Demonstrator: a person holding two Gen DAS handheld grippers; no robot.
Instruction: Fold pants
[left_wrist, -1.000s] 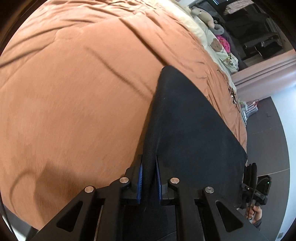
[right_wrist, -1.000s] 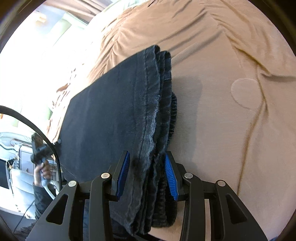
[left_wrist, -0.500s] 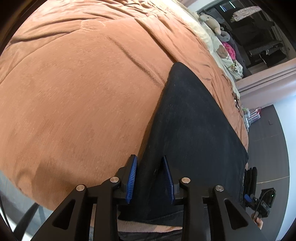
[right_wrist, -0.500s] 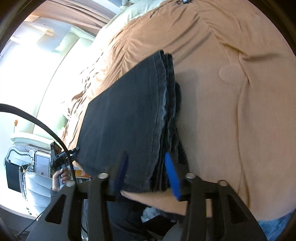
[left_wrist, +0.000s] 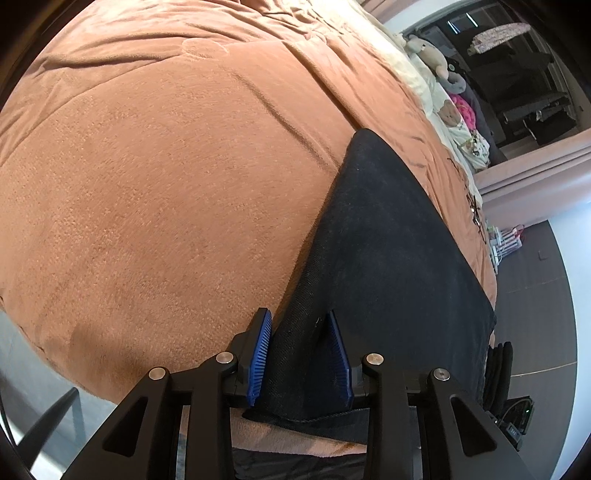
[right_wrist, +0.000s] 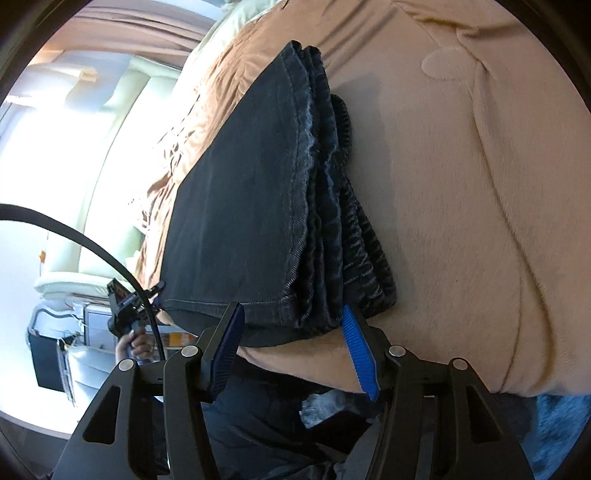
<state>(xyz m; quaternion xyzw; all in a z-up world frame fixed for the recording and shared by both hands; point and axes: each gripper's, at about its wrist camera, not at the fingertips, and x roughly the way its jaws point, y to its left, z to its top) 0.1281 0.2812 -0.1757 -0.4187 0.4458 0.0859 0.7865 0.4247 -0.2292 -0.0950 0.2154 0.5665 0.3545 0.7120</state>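
Dark folded pants (left_wrist: 388, 258) lie flat on the orange-brown blanket (left_wrist: 166, 184) near the bed's front edge. My left gripper (left_wrist: 297, 314) is open, its blue pads standing on either side of the pants' folded left edge without squeezing it. In the right wrist view the pants (right_wrist: 251, 184) show stacked layers along their right edge, with the gathered waistband lowest. My right gripper (right_wrist: 291, 308) is open just in front of the near right corner; the cloth reaches only to its fingertips (right_wrist: 347, 317). The blanket (right_wrist: 461, 184) stretches away to the right.
Pillows and plush toys (left_wrist: 436, 55) lie at the bed's far end. Dark floor (left_wrist: 535, 277) runs along the right. A hand holding the other gripper (right_wrist: 129, 306) and a black cable (right_wrist: 74, 236) show at the left. The blanket's edge drops off just below the grippers.
Both grippers have spread their jaws and let go of the pants. Both have drawn back toward the bed's near edge, the right one further, and the pants now rest flat.
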